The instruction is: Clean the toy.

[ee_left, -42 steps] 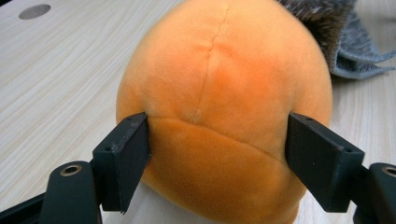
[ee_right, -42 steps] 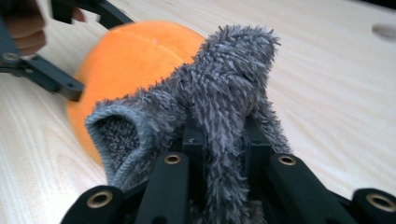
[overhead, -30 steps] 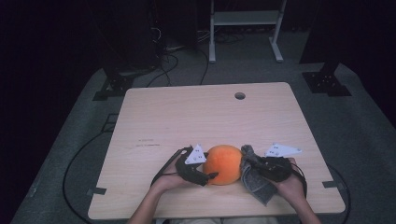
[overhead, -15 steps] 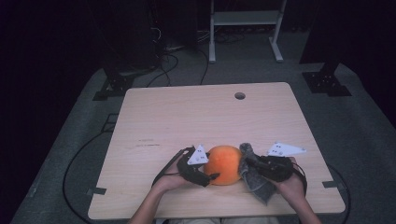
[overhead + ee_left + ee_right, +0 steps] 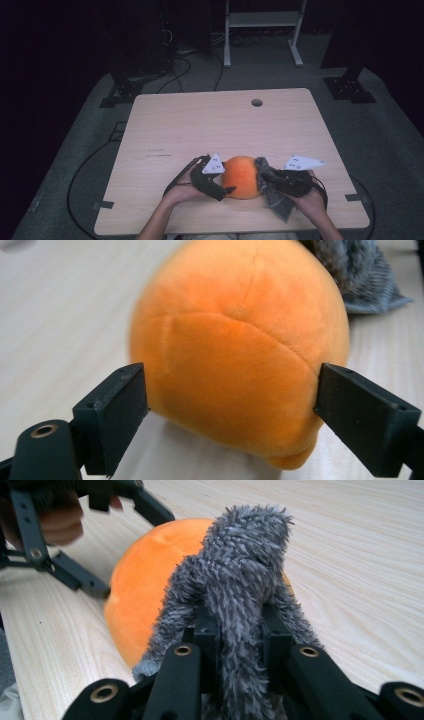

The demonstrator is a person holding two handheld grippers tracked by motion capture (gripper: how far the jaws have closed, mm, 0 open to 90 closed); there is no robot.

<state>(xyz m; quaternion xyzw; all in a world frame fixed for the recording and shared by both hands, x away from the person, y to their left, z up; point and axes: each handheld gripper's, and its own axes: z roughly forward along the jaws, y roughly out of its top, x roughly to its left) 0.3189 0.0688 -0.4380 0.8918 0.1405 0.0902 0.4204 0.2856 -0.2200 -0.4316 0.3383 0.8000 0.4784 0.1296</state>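
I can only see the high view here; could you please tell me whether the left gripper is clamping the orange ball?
Observer: The left gripper has the orange plush ball between its jaws, which have just been opening. The plush shows no dent at the pads.
Operator: Thank you. Is the right gripper really pinching the grey cloth?
Observer: Yes, the right gripper is shut on the grey cloth, and the shaggy pile stands up from between the jaws.
Operator: Does the cloth reach the ball?
Observer: In the right gripper view the cloth's upper end lies in front of the ball and seems to rest against it.
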